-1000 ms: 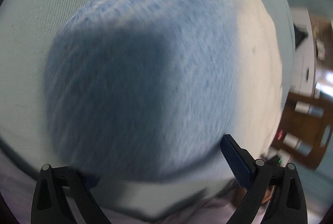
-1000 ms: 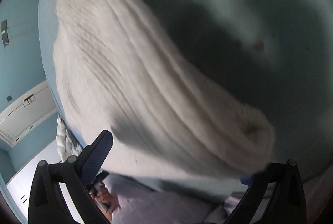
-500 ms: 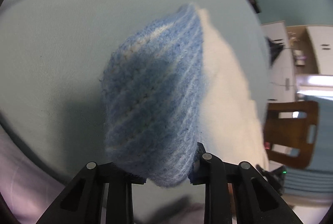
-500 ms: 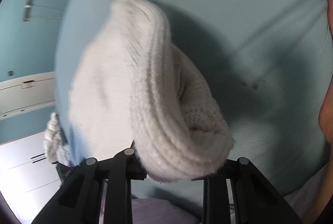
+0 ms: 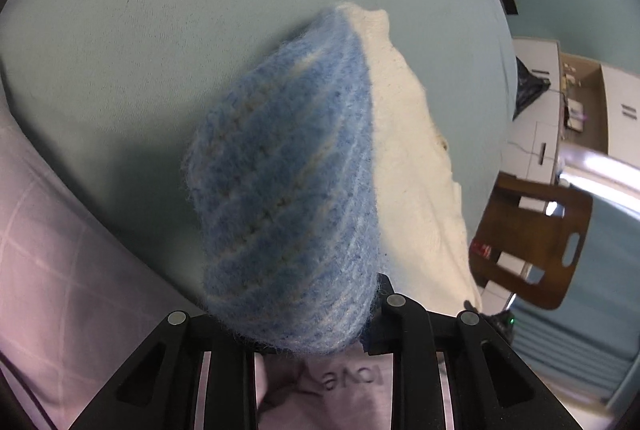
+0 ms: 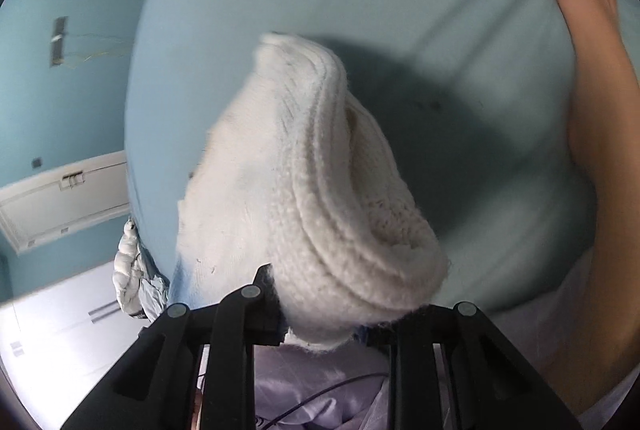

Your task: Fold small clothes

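A small knitted garment, blue-striped at one end (image 5: pixel 288 198) and cream-white at the other (image 6: pixel 320 198), hangs lifted above a pale blue-green bed sheet (image 5: pixel 168 14). In the left wrist view my left gripper (image 5: pixel 316 334) is shut on the fuzzy blue end, the cream part trailing off to the right (image 5: pixel 416 166). My right gripper (image 6: pixel 320 330), seen in the right wrist view, is shut on the cream ribbed end, which bunches thickly over the jaws. The garment casts a dark shadow on the sheet (image 6: pixel 432 118) below it.
A bare forearm and hand (image 6: pixel 592 134) of the person reach over the sheet at the right of the right wrist view. Pale lilac clothing (image 5: pixel 60 250) lies near. A wooden chair (image 5: pixel 536 242) and white cabinets (image 5: pixel 536 102) stand beyond the bed; a white door (image 6: pixel 64 198) shows at left.
A second ago both grippers stood open over the garment lying flat. Both have shut on its ends and lifted it off the sheet; the cloth now hangs bunched.
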The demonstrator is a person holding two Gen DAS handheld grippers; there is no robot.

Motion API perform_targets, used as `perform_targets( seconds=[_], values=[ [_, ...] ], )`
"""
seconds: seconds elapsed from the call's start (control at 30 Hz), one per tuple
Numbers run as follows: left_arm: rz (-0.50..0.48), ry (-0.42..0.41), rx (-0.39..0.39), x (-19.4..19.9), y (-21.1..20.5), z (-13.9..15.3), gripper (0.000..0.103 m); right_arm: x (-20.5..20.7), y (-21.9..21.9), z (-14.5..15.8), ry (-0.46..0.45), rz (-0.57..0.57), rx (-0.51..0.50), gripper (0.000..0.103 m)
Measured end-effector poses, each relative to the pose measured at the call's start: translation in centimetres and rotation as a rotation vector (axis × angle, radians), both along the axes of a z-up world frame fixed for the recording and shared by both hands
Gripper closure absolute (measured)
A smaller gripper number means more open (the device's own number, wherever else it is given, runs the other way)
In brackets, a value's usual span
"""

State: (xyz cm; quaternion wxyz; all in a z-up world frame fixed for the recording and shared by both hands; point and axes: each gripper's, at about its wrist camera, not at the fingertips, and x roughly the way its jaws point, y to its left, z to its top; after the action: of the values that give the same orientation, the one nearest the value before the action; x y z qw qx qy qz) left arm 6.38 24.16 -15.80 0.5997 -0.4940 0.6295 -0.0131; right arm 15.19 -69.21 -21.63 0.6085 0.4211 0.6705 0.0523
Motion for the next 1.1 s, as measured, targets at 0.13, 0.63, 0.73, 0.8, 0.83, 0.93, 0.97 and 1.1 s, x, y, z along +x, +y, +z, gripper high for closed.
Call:
perform_targets(
  seconds=[0.13,0.63,0.73,0.8,0.83,0.93,0.97,1.1],
  values=[
    [0.060,-0.033,-0.016,2.8,2.3,2.0,0.079,2.0,-0.7,2.4,-0.048,-0.036,0.032,0.083],
    [0.261,-0.107,0.209,24.8,3.9,0.5,0.007,22.0,-3.5,-0.9,-0.063,-0.155,0.068,0.039],
    [0.231,-0.128,0.378,25.3,3.9,2.0,0.007,22.3,-5.1,-0.9,-0.112,-0.195,0.045,0.018],
    [0.159,-0.168,0.544,25.6,3.2,3.3,0.007,22.2,-6.3,0.0,-0.187,-0.136,-0.021,0.018],
    [0.097,-0.186,0.697,25.8,2.2,4.2,0.007,21.8,-6.4,0.4,-0.221,-0.085,-0.086,0.018],
    [-0.101,-0.277,1.097,25.9,-0.5,5.7,0.007,20.8,-7.8,1.0,-0.293,0.084,-0.313,0.017],
    [-0.176,-0.288,1.182,26.0,-0.9,5.6,0.007,19.9,-8.1,0.6,-0.312,0.146,-0.351,0.017],
    [-0.381,-0.168,1.442,27.2,-1.1,4.8,0.007,18.0,-9.0,-0.6,-0.361,0.271,-0.310,0.017]
  ],
)
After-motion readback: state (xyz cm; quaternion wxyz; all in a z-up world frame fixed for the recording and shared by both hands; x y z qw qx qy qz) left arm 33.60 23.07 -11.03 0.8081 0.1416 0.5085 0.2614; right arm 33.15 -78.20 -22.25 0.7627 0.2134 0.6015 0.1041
